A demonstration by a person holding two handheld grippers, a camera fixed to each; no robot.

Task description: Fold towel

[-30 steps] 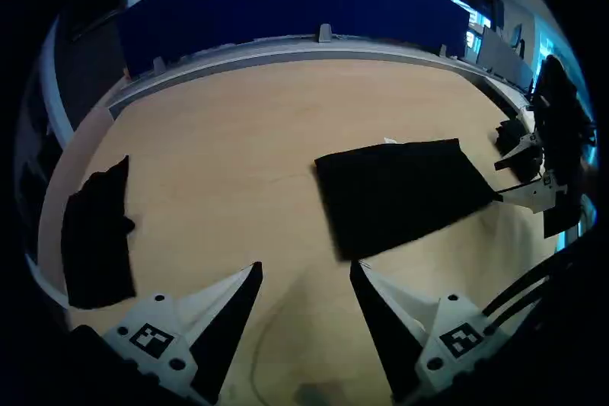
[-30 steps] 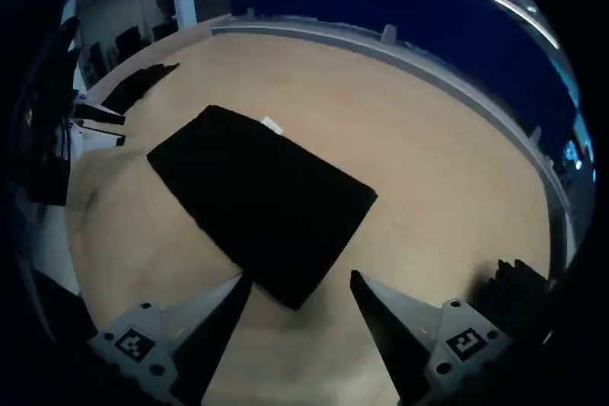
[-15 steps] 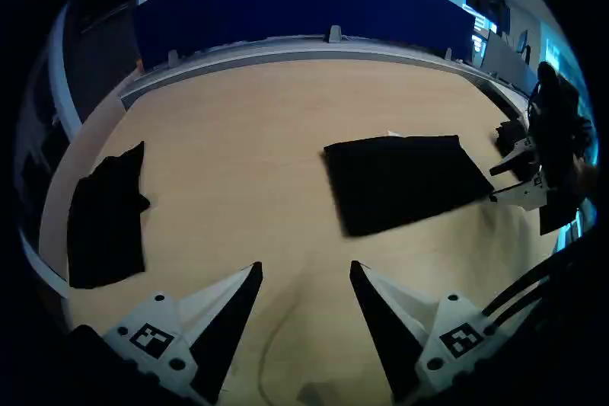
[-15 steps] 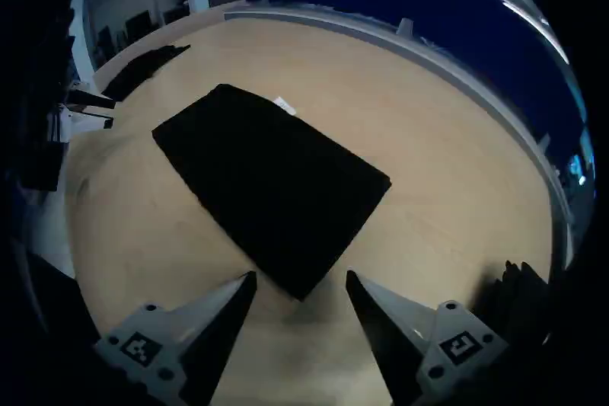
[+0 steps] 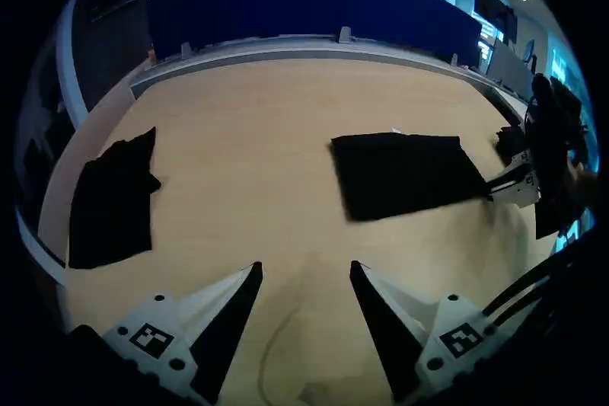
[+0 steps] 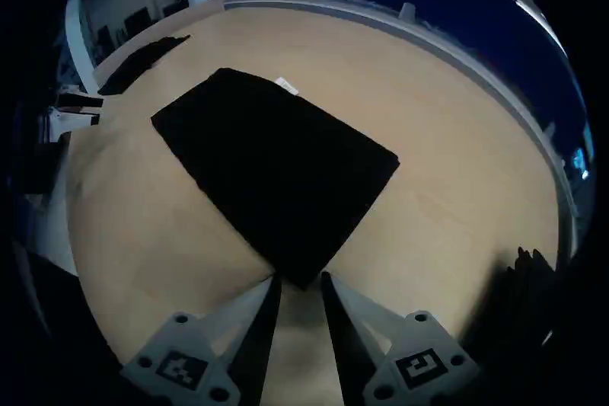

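A towel [image 6: 274,170] layer may be missed: right gripper [image 6: 299,278] fingers are narrowed at its near corner, grip unclear; left gripper [image 5: 305,263] is spread, empty.

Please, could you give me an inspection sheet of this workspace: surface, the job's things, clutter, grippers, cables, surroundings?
Surface: wooden table, flat.
Job's things: black towel, lying flat, one corner pointing toward the right gripper.
Clutter: black cloth near the table's edge; dark pile on the opposite side.
Grippers: left gripper open above bare table; right gripper has jaws narrow with the towel corner between the tips; whether it grips cannot be told.
Cables: black cables beside the left gripper.
Surroundings: blue partition behind the table.
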